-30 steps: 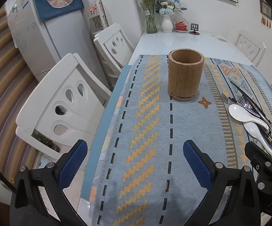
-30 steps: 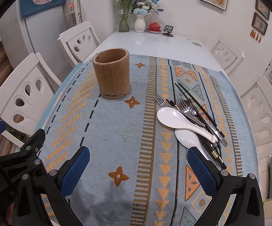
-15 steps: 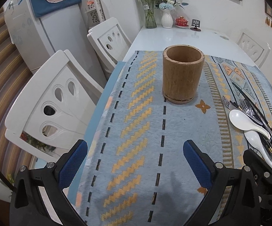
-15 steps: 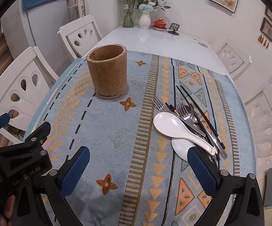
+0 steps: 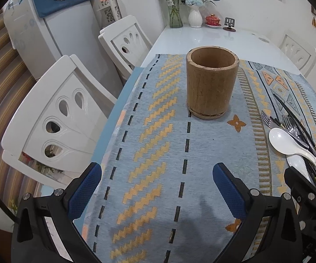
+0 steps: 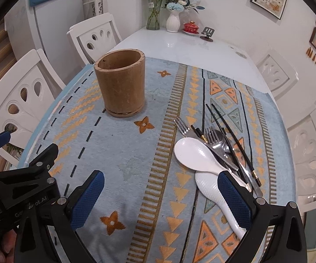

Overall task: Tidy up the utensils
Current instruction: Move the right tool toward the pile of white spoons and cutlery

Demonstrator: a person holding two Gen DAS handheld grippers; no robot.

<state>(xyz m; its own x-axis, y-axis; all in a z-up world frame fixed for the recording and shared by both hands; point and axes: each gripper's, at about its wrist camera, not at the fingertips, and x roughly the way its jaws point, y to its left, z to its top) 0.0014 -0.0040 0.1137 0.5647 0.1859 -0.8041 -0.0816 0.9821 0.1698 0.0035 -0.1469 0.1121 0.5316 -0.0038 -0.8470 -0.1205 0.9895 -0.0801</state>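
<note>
Closer to the wooden holder (image 5: 212,85) and the cutlery pile than a second ago, both cameras having advanced over the patterned cloth (image 5: 158,175). Left gripper (image 5: 157,188) released, blue pads wide apart, nothing between them, hovering above the cloth's dashed stripes. Right gripper (image 6: 161,197) likewise spread and empty; its right pad (image 6: 234,199) overlapping the handles of two white spoons (image 6: 193,154) in view, contact not discernible. Pile just beyond: spoons nearest, metal forks (image 6: 211,137) and a metal spoon under them, black chopsticks (image 6: 228,129) fanned across on the far side. Holder upright and empty, left of the pile, well apart from it. Farther back: bare white tabletop (image 6: 180,43), glass vase (image 6: 154,15), white vase (image 6: 173,23), red lidded bowl (image 6: 191,27). White chairs (image 5: 55,118) flanking the table.
</note>
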